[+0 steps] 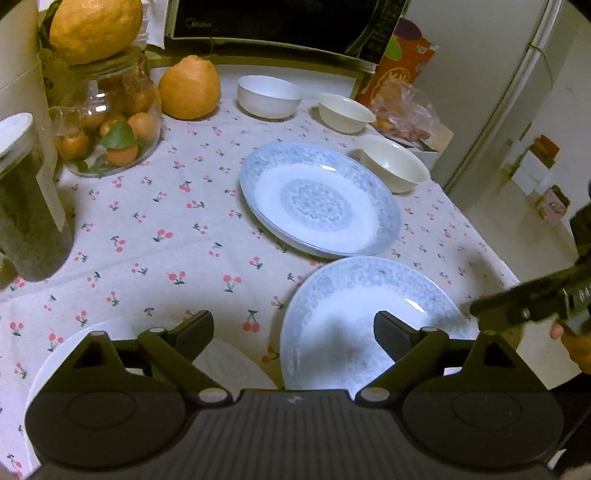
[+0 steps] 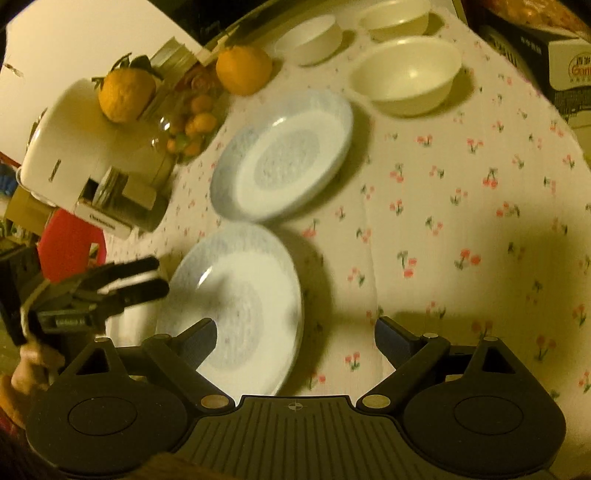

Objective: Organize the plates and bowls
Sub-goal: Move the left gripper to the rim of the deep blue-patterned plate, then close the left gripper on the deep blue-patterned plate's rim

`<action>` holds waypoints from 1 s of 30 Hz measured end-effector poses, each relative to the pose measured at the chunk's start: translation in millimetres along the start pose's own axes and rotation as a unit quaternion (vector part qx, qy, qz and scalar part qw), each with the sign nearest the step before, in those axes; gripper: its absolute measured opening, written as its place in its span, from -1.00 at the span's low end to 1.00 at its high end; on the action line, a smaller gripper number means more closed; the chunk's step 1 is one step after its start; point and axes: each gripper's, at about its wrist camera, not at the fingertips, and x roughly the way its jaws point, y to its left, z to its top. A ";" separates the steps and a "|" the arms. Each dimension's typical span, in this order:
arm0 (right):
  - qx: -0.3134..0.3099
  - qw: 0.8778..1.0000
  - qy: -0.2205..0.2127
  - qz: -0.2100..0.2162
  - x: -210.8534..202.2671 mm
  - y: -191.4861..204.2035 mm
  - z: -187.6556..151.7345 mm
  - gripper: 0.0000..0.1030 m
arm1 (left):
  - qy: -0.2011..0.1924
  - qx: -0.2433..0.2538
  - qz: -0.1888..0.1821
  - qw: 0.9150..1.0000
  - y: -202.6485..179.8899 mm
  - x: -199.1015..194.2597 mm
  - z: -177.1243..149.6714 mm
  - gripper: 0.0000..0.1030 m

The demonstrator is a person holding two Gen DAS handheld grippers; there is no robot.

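Note:
Two blue-patterned plates lie on the cherry-print tablecloth: a far plate (image 1: 319, 199) (image 2: 282, 155) and a near plate (image 1: 369, 317) (image 2: 240, 291). A plain white plate (image 1: 229, 360) sits at the lower left, partly hidden by my left gripper (image 1: 293, 325), which hangs open between it and the near blue plate. Three bowls stand behind: a white bowl (image 1: 269, 96) (image 2: 308, 38), a small cream bowl (image 1: 346, 112) (image 2: 395, 18) and a larger cream bowl (image 1: 394, 168) (image 2: 406, 74). My right gripper (image 2: 295, 328) is open, with its left finger over the near plate's rim and nothing held.
A glass jar of small oranges (image 1: 110, 122), a large citrus fruit (image 1: 190, 88) and a dark jar (image 1: 29, 206) crowd the left side. A microwave (image 1: 277, 18) stands behind. The table edge (image 1: 491, 254) curves along the right, near a fridge (image 1: 498, 110).

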 end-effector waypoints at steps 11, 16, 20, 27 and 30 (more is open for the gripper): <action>0.014 0.998 0.040 0.035 10.1 3.4 -20.0 0.82 | 0.012 0.019 -0.007 1.000 -2.7 8.6 1.9 0.31; 0.005 0.999 0.037 0.030 10.2 6.5 -23.0 0.82 | 0.030 0.031 -0.004 0.999 -5.3 17.0 1.2 0.08; 0.006 0.999 0.034 0.030 10.5 7.7 -22.6 0.78 | 0.037 0.042 -0.001 0.998 -8.5 21.3 -0.1 -0.06; 0.007 0.998 0.042 0.035 14.0 9.8 -24.9 0.25 | 0.056 0.058 0.007 0.997 -12.4 28.2 -3.1 -0.25; 0.011 0.998 0.052 0.042 18.3 11.9 -26.2 -0.02 | 0.058 0.063 0.011 0.996 -12.7 28.0 -3.9 -0.36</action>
